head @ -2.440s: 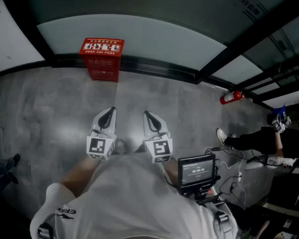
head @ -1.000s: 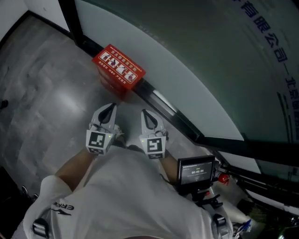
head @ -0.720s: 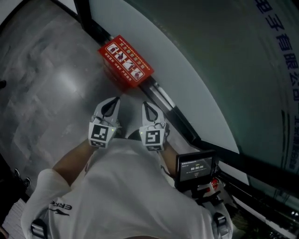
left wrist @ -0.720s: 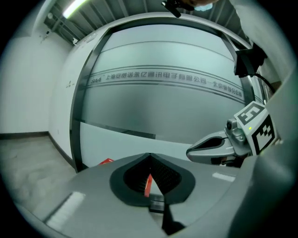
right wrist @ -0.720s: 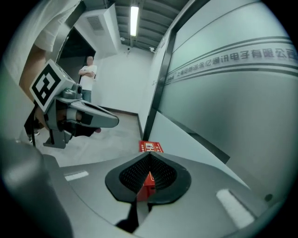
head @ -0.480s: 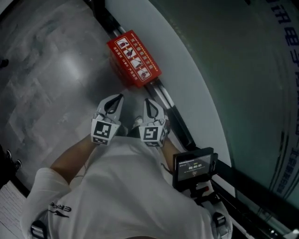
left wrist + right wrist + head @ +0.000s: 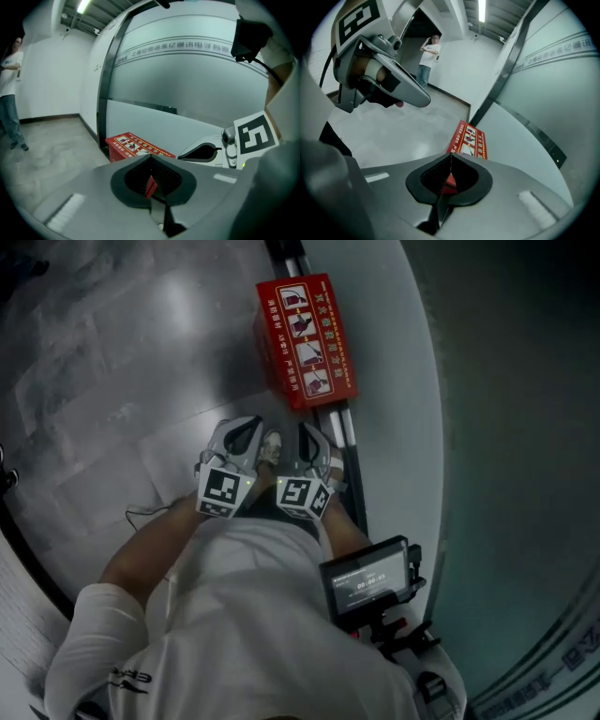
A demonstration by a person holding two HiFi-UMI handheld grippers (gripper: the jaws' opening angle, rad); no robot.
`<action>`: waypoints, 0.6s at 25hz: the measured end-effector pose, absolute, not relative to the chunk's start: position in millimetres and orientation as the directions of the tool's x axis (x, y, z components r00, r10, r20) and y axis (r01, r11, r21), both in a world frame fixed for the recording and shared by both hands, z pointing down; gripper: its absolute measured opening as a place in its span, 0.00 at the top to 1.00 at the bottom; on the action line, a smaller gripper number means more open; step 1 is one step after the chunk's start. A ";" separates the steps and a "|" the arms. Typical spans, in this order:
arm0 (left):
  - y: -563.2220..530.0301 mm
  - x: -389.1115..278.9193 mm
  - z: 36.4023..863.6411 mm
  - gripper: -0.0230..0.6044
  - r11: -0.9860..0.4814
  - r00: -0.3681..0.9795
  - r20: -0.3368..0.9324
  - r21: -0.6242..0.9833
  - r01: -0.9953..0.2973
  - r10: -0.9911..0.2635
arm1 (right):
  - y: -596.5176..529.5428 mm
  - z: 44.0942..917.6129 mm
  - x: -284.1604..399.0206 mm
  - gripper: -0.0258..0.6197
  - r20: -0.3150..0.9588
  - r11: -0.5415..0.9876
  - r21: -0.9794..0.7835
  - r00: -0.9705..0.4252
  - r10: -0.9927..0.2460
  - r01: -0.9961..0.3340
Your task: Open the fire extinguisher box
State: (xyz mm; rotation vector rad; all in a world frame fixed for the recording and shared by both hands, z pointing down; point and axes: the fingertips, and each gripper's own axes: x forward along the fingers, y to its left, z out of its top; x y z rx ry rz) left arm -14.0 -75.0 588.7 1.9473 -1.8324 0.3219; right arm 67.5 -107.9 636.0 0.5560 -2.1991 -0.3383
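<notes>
Two hand-held grippers were held side by side, close in front of the person's body, both pointing toward the red fire extinguisher box (image 7: 305,338). The left hand-held gripper (image 7: 151,158) had its jaws pressed together with nothing between them; the red glimpsed through its loop was the box beyond. The right hand-held gripper (image 7: 451,155) was likewise fully closed and empty. The box stood on the grey floor (image 7: 122,381), just ahead of both tips yet apart from them, its long side against the black rail (image 7: 339,423) at the foot of a curved glass wall (image 7: 394,381). Its lid, printed with instruction pictures, lay flat and closed. A small monitor (image 7: 367,582) showed at the person's right side.
</notes>
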 end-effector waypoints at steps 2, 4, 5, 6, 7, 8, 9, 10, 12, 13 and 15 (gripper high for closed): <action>-78.1 -11.0 609.3 0.96 0.016 0.059 0.482 0.150 -0.989 -0.874 | -112.5 655.3 69.0 0.93 0.667 0.875 0.420 -0.572 -0.477 -0.241; -78.7 -6.8 629.0 0.96 0.043 0.031 0.501 0.134 -0.990 -0.865 | -115.4 674.6 70.5 0.92 0.675 0.882 0.429 -0.579 -0.457 -0.196; -78.6 -4.3 638.5 0.96 0.050 0.021 0.512 0.125 -0.991 -0.859 | -115.9 684.3 71.0 0.91 0.680 0.884 0.436 -0.582 -0.446 -0.168; -78.2 -1.7 648.1 0.96 0.055 0.016 0.524 0.119 -0.991 -0.852 | -115.7 693.8 71.4 0.89 0.685 0.886 0.443 -0.585 -0.434 -0.139; -77.9 0.8 658.0 0.96 0.057 0.015 0.538 0.117 -0.991 -0.843 | -115.4 702.5 71.1 0.86 0.690 0.886 0.449 -0.586 -0.424 -0.113; -77.8 3.0 668.4 0.96 0.058 0.019 0.553 0.120 -0.991 -0.833 | -115.7 710.0 70.0 0.82 0.695 0.886 0.456 -0.586 -0.416 -0.087; -77.4 5.3 679.2 0.96 0.059 0.025 0.568 0.128 -0.990 -0.822 | -116.0 717.1 68.8 0.77 0.701 0.883 0.465 -0.583 -0.410 -0.062; -76.1 7.7 690.0 0.96 0.059 0.032 0.584 0.137 -0.989 -0.811 | -115.9 724.4 67.9 0.73 0.708 0.878 0.476 -0.577 -0.408 -0.036; -72.8 11.2 707.2 0.96 0.056 0.047 0.605 0.150 -0.987 -0.795 | -114.8 739.0 66.8 0.67 0.715 0.862 0.507 -0.563 -0.414 0.011; -72.0 11.7 711.8 0.96 0.055 0.052 0.610 0.155 -0.986 -0.791 | -114.9 745.1 66.1 0.63 0.716 0.850 0.526 -0.556 -0.422 0.032; -71.0 12.2 715.7 0.96 0.056 0.057 0.613 0.163 -0.985 -0.788 | -116.0 753.7 64.7 0.60 0.714 0.825 0.562 -0.545 -0.440 0.069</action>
